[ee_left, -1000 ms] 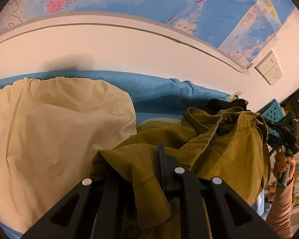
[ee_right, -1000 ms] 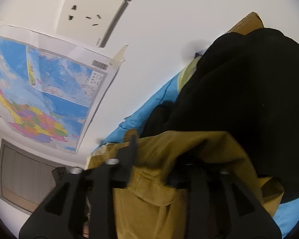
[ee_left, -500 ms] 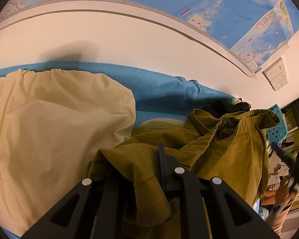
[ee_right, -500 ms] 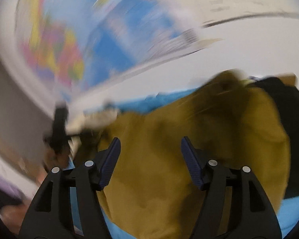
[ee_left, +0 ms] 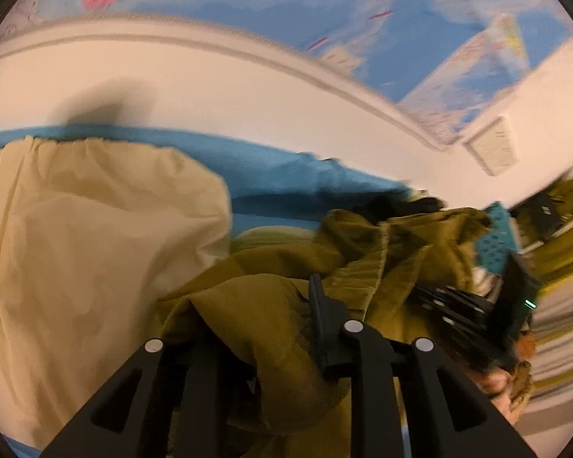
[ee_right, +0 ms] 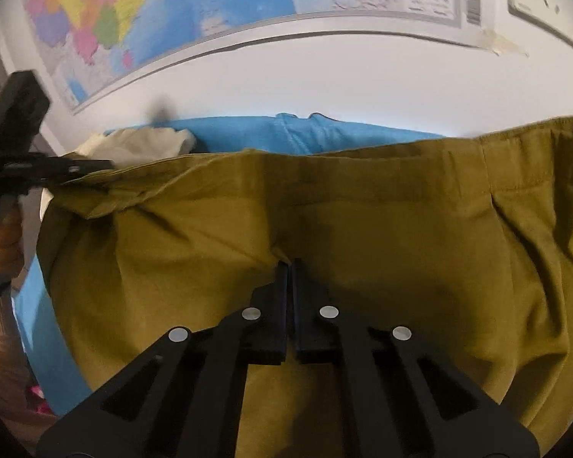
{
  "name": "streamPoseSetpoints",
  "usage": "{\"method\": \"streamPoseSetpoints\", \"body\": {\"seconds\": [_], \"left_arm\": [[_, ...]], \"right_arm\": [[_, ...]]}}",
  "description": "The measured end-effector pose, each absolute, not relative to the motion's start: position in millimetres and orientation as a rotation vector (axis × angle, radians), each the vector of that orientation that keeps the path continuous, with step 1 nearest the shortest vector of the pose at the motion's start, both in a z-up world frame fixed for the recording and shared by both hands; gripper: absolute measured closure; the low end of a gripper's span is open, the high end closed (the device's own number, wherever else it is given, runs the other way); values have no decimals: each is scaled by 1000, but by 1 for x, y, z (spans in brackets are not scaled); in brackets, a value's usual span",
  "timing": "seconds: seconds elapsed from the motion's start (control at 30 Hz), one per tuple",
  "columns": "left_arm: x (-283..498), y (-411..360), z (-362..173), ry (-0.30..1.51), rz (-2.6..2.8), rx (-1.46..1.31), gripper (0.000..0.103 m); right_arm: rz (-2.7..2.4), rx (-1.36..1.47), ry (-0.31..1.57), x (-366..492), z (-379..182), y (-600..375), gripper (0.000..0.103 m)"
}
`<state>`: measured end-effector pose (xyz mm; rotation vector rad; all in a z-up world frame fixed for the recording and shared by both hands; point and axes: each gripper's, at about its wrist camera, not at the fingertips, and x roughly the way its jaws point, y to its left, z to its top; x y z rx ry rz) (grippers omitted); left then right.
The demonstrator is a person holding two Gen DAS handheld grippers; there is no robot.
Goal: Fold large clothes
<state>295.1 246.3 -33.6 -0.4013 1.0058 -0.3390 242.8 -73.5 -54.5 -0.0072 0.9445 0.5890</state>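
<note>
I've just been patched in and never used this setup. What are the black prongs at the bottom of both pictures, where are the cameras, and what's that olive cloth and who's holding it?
No robot arm here: a person holds a two-finger gripper in each hand, and a fisheye camera on each looks forward along its fingers. The black prongs are those fingers.

In the left wrist view, the left gripper has olive fabric bunched between its fingers, and its jaws are opening a little. The other gripper shows blurred at the right edge.

In the right wrist view, the right gripper is shut, its tips pinching a fold of the olive garment. At the left edge you see the person's hand holding the left gripper at the garment's corner.

The garment is stretched above a blue sheet. A cream cloth lies to the left. A map hangs on the wall behind.
</note>
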Motion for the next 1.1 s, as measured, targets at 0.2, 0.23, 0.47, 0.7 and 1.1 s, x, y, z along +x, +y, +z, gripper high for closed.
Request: {"method": "streamPoseSetpoints", "body": {"seconds": [0.2, 0.23, 0.47, 0.7, 1.1], "left_arm": [[264, 260, 7, 772, -397, -457, 12], [260, 262, 14, 738, -409, -453, 12], [260, 207, -17, 866, -342, -95, 20], [259, 181, -71, 911, -199, 145, 30], [138, 276, -52, 700, -162, -126, 9]], "right_arm": [[579, 40, 911, 254, -51, -82, 101], [575, 51, 912, 255, -49, -84, 101], [556, 46, 929, 260, -57, -79, 101], [617, 170, 937, 252, -49, -104, 67], [377, 334, 754, 131, -39, -291, 8]]}}
